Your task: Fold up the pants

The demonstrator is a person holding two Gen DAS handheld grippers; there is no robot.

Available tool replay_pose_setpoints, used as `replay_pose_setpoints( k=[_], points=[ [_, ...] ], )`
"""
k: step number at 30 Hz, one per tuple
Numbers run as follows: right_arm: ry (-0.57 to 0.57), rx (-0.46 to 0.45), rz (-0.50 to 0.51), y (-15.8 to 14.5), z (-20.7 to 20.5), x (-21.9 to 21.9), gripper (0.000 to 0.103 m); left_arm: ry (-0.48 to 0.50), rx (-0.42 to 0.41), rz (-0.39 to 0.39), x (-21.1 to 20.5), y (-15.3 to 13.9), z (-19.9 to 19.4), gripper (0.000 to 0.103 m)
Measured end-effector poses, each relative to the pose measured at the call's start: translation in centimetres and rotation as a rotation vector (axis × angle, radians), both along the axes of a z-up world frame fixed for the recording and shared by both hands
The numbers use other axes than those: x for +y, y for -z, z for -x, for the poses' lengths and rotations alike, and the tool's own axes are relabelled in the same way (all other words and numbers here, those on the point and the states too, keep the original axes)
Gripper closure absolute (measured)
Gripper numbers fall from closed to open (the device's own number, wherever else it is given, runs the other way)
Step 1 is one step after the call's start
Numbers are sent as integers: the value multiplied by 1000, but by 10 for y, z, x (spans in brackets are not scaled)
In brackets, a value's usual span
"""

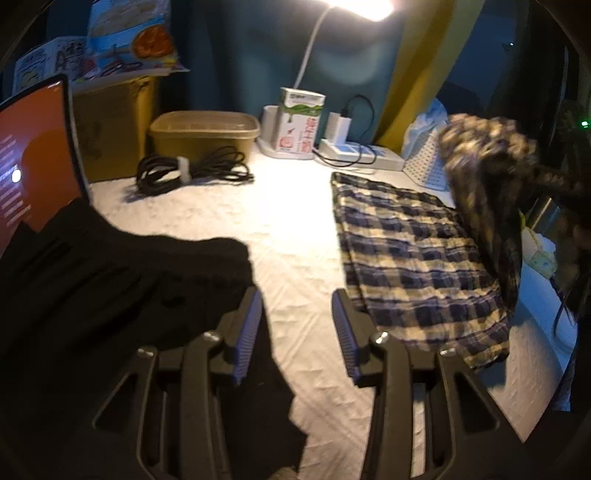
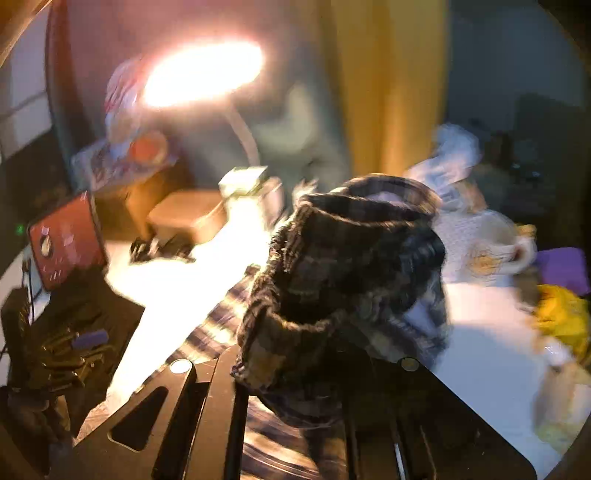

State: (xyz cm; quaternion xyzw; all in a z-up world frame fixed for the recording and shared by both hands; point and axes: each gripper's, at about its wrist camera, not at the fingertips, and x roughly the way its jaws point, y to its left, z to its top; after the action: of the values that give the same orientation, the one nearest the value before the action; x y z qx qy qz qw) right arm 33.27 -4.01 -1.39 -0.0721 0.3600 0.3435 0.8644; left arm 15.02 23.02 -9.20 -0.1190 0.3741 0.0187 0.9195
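Plaid pants [image 1: 417, 258] in navy and cream lie on the white table cover [image 1: 288, 221] at the right. One end is lifted up and curls over at the right [image 1: 484, 162]. My right gripper [image 2: 295, 369] is shut on that lifted waistband end [image 2: 351, 266], which fills the blurred right wrist view. My left gripper [image 1: 295, 325] is open and empty, low over the table, just left of the pants' near edge. A black garment [image 1: 122, 295] lies under its left finger.
A tablet [image 1: 33, 162] with a red screen stands at the left. A coiled black cable [image 1: 184, 170], a tan tub [image 1: 207, 129], a carton [image 1: 299, 122], a power strip [image 1: 362, 151] and a white basket [image 1: 424, 162] line the back. A lamp [image 1: 362, 7] shines overhead. A mug [image 2: 495, 251] stands at the right.
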Motion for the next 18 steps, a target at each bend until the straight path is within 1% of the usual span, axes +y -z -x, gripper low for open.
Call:
replay_pose_setpoints(
  k=[3,4,5,7,9,11,13,16,18],
  points=[
    [-65,57,69,38,7,44,93,-11,6,3,4,2,3,62],
    [-84,80,89,51,10,54,90,-12,7,2,4,2,3,62],
    [-109,108,119,65,13,65,80,-11,8,0,3,2,3,62],
    [-153,149,161,83,22,77,45,-2,9,-5,0,1,1,62],
    [-195,141,140,85,36,81,29,6,7,-8,-4,0,-1,62],
    [-240,122,105,77,48,77,27,16,7,-12,-9,-2,-4,62],
    [-245,103,98,70,54,68,27,35,1,-9,-15,-4,-9,62],
    [-207,103,76,62,51,46,27,77,-23,-2,-29,-12,-20,62],
    [-158,107,54,57,44,21,27,115,-53,-5,-42,-23,-31,62]
  ],
)
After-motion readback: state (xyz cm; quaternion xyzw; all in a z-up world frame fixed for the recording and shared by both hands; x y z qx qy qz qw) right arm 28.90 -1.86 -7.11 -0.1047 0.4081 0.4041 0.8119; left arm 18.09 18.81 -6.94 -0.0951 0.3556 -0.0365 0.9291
